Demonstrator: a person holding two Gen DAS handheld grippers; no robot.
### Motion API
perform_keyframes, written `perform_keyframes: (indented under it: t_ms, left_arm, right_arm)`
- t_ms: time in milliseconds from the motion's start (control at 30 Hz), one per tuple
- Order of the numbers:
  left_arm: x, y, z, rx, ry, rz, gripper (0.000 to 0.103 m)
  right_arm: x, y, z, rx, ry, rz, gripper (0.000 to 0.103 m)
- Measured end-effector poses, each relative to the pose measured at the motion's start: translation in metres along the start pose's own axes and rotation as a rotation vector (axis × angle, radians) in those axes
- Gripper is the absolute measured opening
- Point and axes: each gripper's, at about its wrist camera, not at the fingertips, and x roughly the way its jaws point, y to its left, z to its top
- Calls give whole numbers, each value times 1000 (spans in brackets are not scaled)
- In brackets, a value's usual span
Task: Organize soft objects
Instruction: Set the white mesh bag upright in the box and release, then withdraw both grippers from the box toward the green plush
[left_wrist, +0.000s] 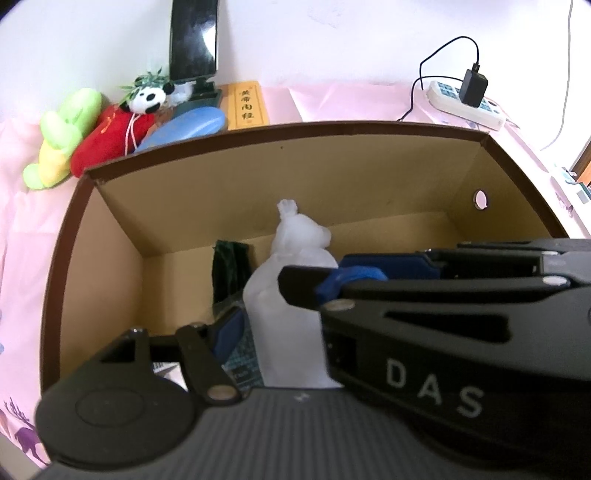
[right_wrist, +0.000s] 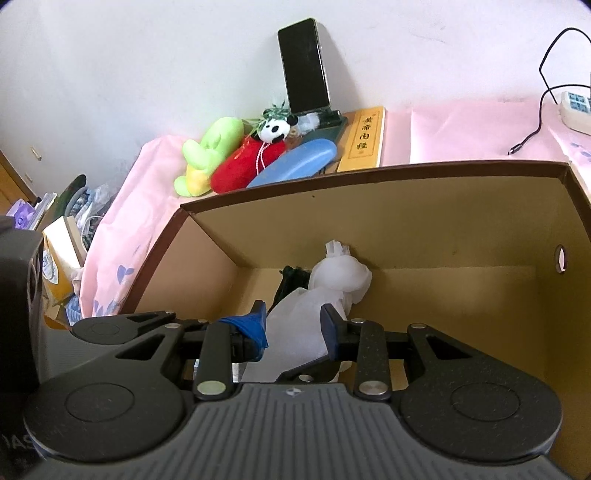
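Between the blue pads of the right gripper (right_wrist: 295, 326), deep inside the cardboard box (right_wrist: 406, 229), sits a white soft bundle (right_wrist: 295, 317), and the jaws are pinched onto its lower part. The left gripper (left_wrist: 284, 314) reaches into the same box; its jaws stand partly apart with the bundle (left_wrist: 284, 314) between them, though whether the pads press on it cannot be told, since the other tool crosses in front. The bundle's knotted top leans toward the box's back wall. Just beside it, on the box floor, stands a dark green cloth item (left_wrist: 229, 269). Beyond the box rim, on the pink cover (right_wrist: 129, 229), lie a green plush toy (right_wrist: 210, 155), a red plush toy (right_wrist: 247, 166) and a small panda plush (right_wrist: 275, 129), touching one another. Near them are a blue case (right_wrist: 295, 162), a yellow book (right_wrist: 364, 138) and a phone (right_wrist: 303, 64) propped against the wall. A power strip (left_wrist: 465, 99) lies far right.
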Motion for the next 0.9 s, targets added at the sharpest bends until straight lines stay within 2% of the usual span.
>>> perform_keyframes:
  t_ms: [267, 400, 733, 900]
  left_arm:
    - [-6, 0, 0, -5, -47, 3, 64]
    - [-13, 0, -1, -21, -66, 7, 64]
    - [-77, 9, -18, -42, -203, -3, 65]
    - [-104, 10, -32, -35, -229, -15, 68]
  right_arm:
    - [-6, -4, 1, 30, -39, 18, 17]
    - [-12, -2, 0, 30, -57, -3, 17]
    - [-55, -9, -5, 83, -142, 0, 16]
    - [-82, -9, -11, 78, -177, 20, 17]
